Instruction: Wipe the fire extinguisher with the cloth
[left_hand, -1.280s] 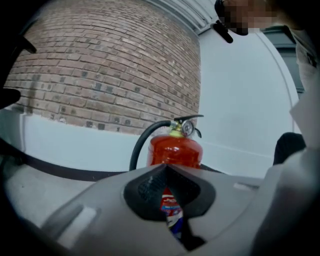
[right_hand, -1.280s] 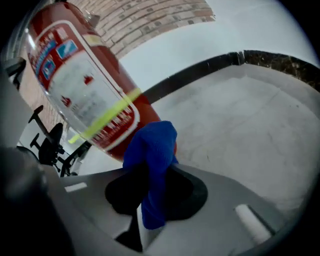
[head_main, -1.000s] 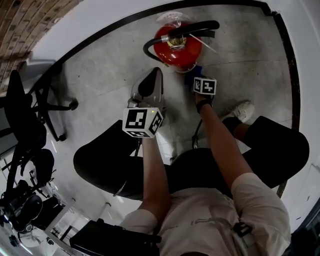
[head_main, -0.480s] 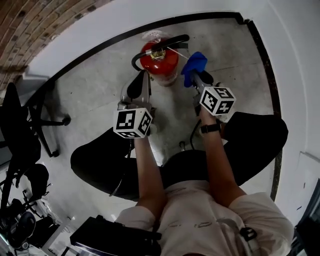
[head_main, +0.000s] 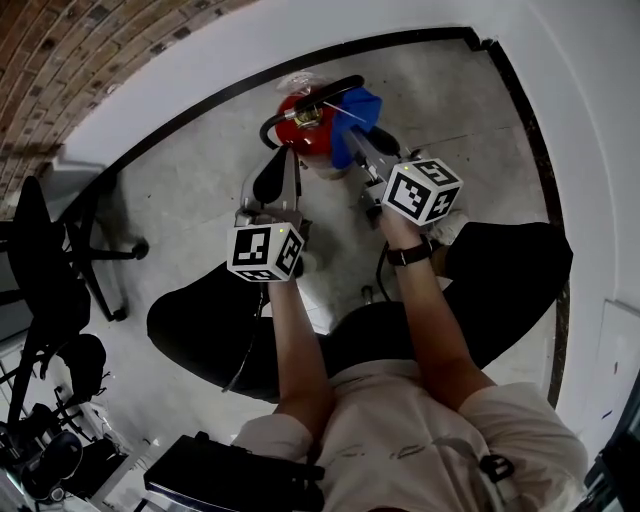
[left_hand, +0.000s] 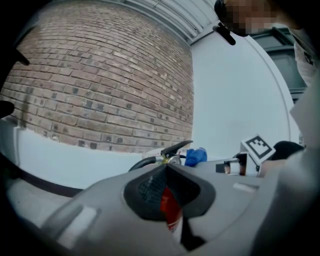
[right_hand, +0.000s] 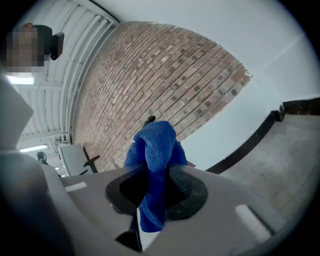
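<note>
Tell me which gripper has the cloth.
The right gripper: its jaws clamp the blue cloth. The left gripper is shut on nothing.

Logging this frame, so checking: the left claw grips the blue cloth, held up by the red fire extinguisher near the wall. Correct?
Wrong claw. The right claw grips the blue cloth, as the right gripper view shows; the left claw is shut on nothing. The cloth is indeed up by the red fire extinguisher near the wall.
</note>
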